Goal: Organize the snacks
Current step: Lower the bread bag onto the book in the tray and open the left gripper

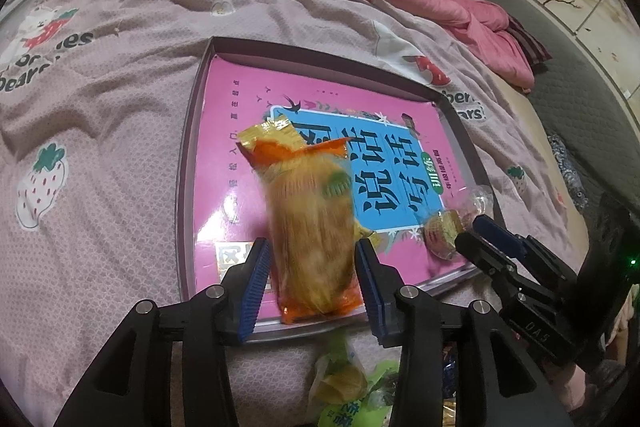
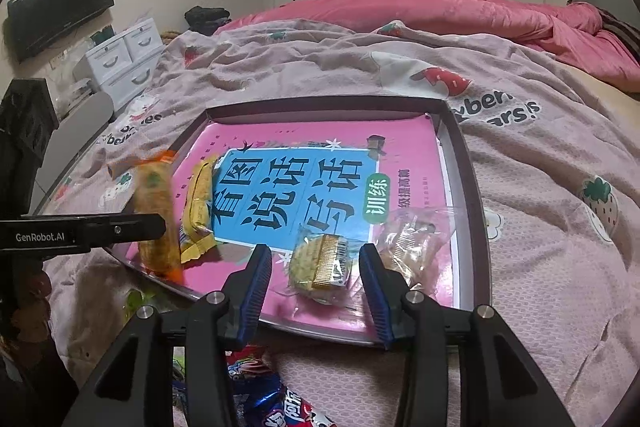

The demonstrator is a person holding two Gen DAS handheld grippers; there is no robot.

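A shallow tray [image 1: 188, 163] with a pink and blue book cover in it lies on the bed. My left gripper [image 1: 312, 259] is open, with a blurred orange snack packet [image 1: 312, 227] between its fingers over the tray's near left part. It also shows in the right wrist view [image 2: 156, 219]. A yellow packet [image 2: 198, 207] lies beside it in the tray [image 2: 476, 211]. My right gripper [image 2: 316, 267] is open around a clear-wrapped round cake [image 2: 320, 263] at the tray's near right. Another clear-wrapped cake [image 2: 412, 243] lies to its right.
Green snack packets [image 1: 344, 387] lie on the bedspread before the tray. Blue and red packets [image 2: 264, 395] lie near them. The pink strawberry bedspread [image 1: 100, 147] surrounds the tray. A pink quilt [image 2: 440, 15] is piled behind. White drawers [image 2: 124, 55] stand at the bed's left.
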